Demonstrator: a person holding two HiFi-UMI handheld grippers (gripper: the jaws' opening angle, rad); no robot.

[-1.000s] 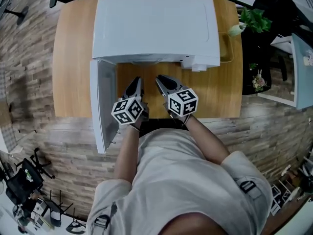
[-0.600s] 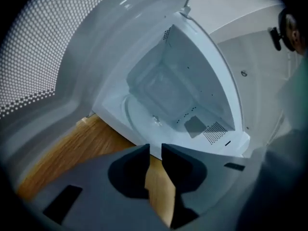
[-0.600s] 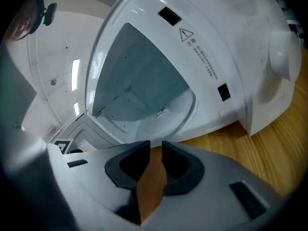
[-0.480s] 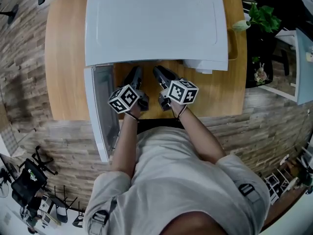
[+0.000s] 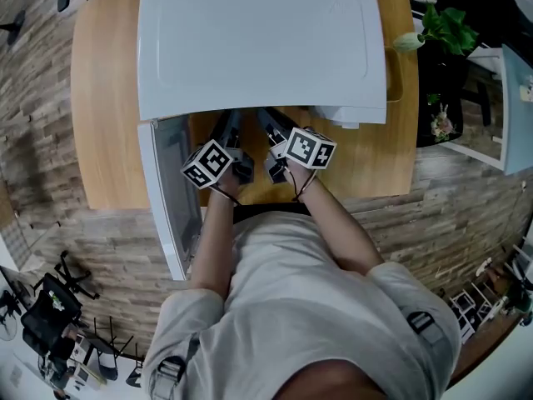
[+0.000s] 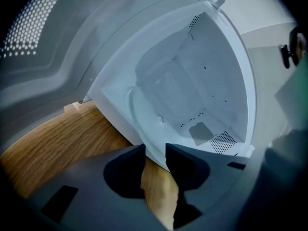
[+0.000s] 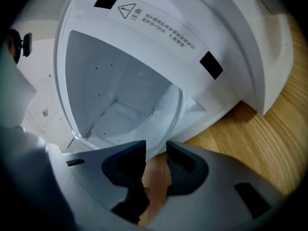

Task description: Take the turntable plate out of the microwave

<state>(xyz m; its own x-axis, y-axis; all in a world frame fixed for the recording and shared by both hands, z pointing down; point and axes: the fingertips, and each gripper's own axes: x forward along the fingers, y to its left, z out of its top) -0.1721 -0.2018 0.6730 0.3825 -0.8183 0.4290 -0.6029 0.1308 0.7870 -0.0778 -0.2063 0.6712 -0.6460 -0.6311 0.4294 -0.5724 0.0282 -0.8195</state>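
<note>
The microwave (image 5: 258,40) is white, the table (image 5: 104,123) tan wood-grain, the floor (image 5: 83,248) grey-brown planks.

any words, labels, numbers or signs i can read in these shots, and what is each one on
No words read clearly.
warning triangle, on the microwave frame above the cavity: a sign only, no words.
print lines beside it: too small and blurred to read.
marker cubes: black-and-white patterns, no letters.

I work at a light wooden table (image 5: 104,98) on a floor (image 5: 466,215) of grey-brown staggered planks. Green plant (image 5: 450,27) noted right of the table. Black chair bases (image 5: 58,294) noted at my lower left.
</note>
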